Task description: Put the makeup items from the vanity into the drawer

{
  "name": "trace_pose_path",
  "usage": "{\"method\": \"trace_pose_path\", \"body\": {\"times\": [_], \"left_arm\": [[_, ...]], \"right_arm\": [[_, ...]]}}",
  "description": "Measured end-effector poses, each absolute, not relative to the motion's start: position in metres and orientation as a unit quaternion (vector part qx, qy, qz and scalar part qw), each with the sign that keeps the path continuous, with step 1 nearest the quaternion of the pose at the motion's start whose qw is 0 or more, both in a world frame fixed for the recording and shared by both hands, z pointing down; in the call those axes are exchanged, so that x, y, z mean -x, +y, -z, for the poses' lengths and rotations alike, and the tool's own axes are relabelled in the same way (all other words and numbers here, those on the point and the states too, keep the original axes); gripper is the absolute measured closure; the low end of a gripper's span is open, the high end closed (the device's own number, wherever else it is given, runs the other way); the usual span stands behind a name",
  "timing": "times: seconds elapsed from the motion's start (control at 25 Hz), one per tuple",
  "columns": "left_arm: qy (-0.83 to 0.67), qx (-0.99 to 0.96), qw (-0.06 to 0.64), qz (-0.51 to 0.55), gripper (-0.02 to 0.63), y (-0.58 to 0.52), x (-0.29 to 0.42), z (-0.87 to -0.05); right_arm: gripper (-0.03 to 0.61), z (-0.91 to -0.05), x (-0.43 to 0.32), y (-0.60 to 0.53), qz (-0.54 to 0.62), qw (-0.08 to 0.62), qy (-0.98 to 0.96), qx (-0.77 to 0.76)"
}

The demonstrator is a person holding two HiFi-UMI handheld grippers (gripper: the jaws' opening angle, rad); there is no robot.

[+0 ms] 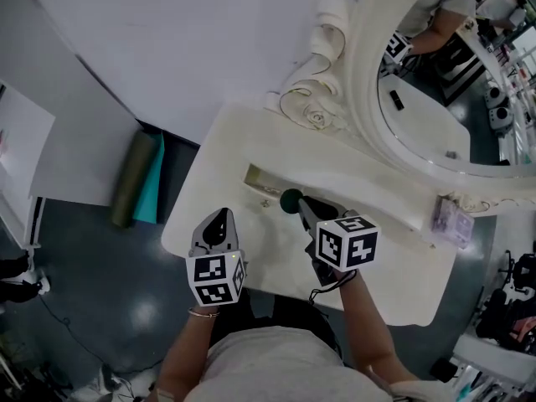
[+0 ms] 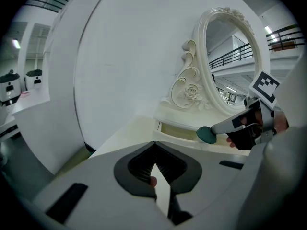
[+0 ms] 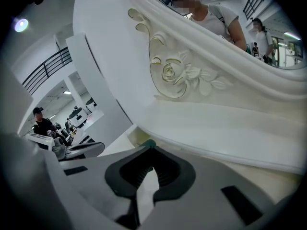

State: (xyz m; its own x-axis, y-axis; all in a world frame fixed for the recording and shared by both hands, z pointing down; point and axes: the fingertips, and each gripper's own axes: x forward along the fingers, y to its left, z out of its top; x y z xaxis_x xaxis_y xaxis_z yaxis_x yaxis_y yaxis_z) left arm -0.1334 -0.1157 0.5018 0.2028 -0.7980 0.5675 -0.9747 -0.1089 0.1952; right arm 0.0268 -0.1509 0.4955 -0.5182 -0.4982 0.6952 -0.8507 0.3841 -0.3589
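A dark green makeup sponge (image 1: pixel 291 200) sticks out of the tips of my right gripper (image 1: pixel 301 205), which is shut on it above the white vanity top (image 1: pixel 230 136). The sponge hangs just in front of the narrow open drawer (image 1: pixel 261 179). The left gripper view shows the sponge (image 2: pixel 207 135) beside the drawer slot (image 2: pixel 178 129). In the right gripper view only a green edge of the sponge (image 3: pixel 150 143) peeks past the jaws. My left gripper (image 1: pixel 221 216) is shut and empty, lower left of the drawer, over the vanity's front.
An oval mirror (image 1: pixel 435 99) in a carved white frame (image 1: pixel 314 111) stands at the back. A small lilac box (image 1: pixel 453 222) sits at the vanity's right end. Rolled olive and teal mats (image 1: pixel 139 179) lean on the floor at the left, beside a white panel (image 1: pixel 75 166).
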Motion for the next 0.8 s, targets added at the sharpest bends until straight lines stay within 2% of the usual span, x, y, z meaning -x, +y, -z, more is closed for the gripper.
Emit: {"method": "trace_pose_path", "body": {"times": [0.52, 0.6, 0.72, 0.8], "left_arm": [[-0.61, -0.721, 0.286, -0.161, 0.606, -0.132, 0.148, -0.512], [-0.611, -0.72, 0.288, -0.16, 0.606, -0.133, 0.149, -0.512], [-0.611, -0.72, 0.289, -0.16, 0.606, -0.132, 0.148, -0.514], [-0.61, -0.72, 0.29, -0.16, 0.606, -0.131, 0.147, -0.514]], "right_arm": [[0.546, -0.512, -0.017, -0.165, -0.393, 0.249, -0.759, -0.454], [0.529, -0.512, -0.017, -0.166, -0.403, 0.237, -0.757, -0.457], [0.46, -0.511, -0.017, -0.167, -0.414, 0.214, -0.753, -0.464], [0.457, -0.507, -0.019, -0.169, -0.412, 0.201, -0.752, -0.474]]}}
